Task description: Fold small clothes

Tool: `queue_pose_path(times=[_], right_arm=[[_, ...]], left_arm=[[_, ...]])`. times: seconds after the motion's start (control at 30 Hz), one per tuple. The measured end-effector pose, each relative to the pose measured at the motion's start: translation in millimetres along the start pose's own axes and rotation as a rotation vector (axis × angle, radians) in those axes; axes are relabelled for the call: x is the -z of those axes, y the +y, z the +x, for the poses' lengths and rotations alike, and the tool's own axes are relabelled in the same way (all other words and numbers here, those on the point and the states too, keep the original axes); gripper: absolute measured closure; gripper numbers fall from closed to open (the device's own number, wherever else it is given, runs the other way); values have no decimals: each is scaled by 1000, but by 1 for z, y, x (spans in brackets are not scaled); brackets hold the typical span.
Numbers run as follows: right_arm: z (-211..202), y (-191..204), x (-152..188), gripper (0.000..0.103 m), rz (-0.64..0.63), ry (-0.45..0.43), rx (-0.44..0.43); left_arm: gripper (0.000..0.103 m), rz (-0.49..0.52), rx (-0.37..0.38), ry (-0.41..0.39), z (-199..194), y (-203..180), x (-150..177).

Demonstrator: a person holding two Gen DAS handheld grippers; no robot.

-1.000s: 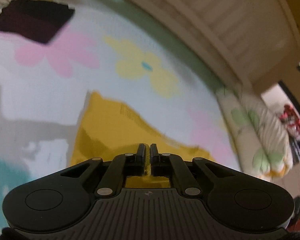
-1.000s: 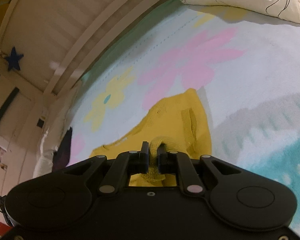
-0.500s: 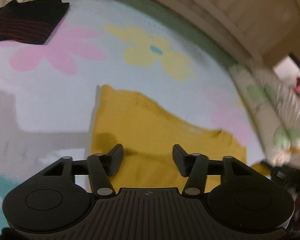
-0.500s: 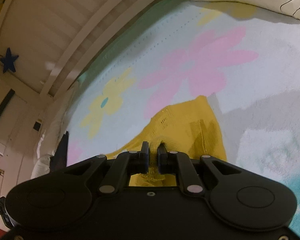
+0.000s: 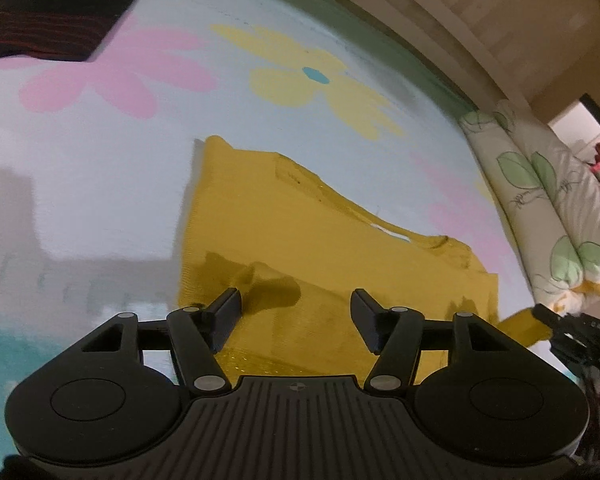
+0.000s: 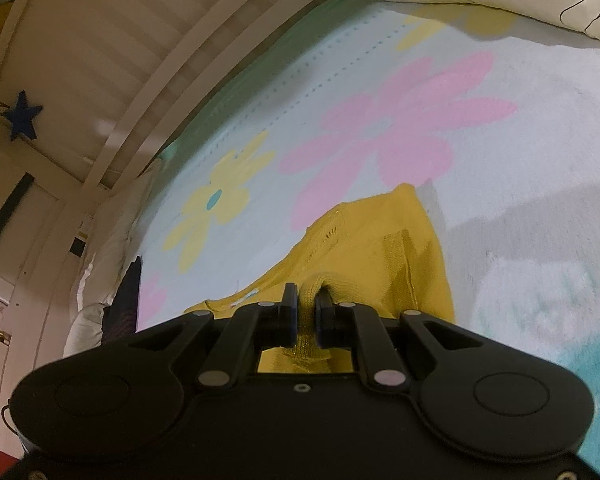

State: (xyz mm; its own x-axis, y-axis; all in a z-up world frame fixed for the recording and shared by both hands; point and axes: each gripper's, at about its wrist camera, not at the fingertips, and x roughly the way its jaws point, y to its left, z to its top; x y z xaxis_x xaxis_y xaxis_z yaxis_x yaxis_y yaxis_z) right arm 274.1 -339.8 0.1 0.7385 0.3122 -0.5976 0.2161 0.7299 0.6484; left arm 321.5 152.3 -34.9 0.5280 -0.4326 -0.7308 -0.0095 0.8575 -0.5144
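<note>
Risk: folded layer of yellow knit top [image 5: 324, 248], lying mid floral blanket [image 5: 100, 184], may slide or unfold as right gripper [image 6: 306, 312], clamped on bunched hem, tugs alone. Left gripper [image 5: 296, 312] jaws opening, cloth beneath, nothing pinched; a second ago clamped on fabric.
</note>
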Motion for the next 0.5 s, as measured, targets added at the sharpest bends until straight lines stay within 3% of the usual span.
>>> queue_pose_path(times=[0.2, 0.43, 0.47, 0.5], right_arm=[[1, -1, 0, 85, 4, 2, 3], [2, -1, 1, 84, 0, 5, 0], [2, -1, 2, 84, 0, 6, 0], [1, -1, 2, 84, -1, 7, -1]], left_arm=[[46, 8, 36, 6, 4, -1, -1], [46, 47, -41, 31, 21, -5, 2], [50, 50, -32, 40, 24, -5, 3], [79, 50, -5, 53, 26, -5, 4]])
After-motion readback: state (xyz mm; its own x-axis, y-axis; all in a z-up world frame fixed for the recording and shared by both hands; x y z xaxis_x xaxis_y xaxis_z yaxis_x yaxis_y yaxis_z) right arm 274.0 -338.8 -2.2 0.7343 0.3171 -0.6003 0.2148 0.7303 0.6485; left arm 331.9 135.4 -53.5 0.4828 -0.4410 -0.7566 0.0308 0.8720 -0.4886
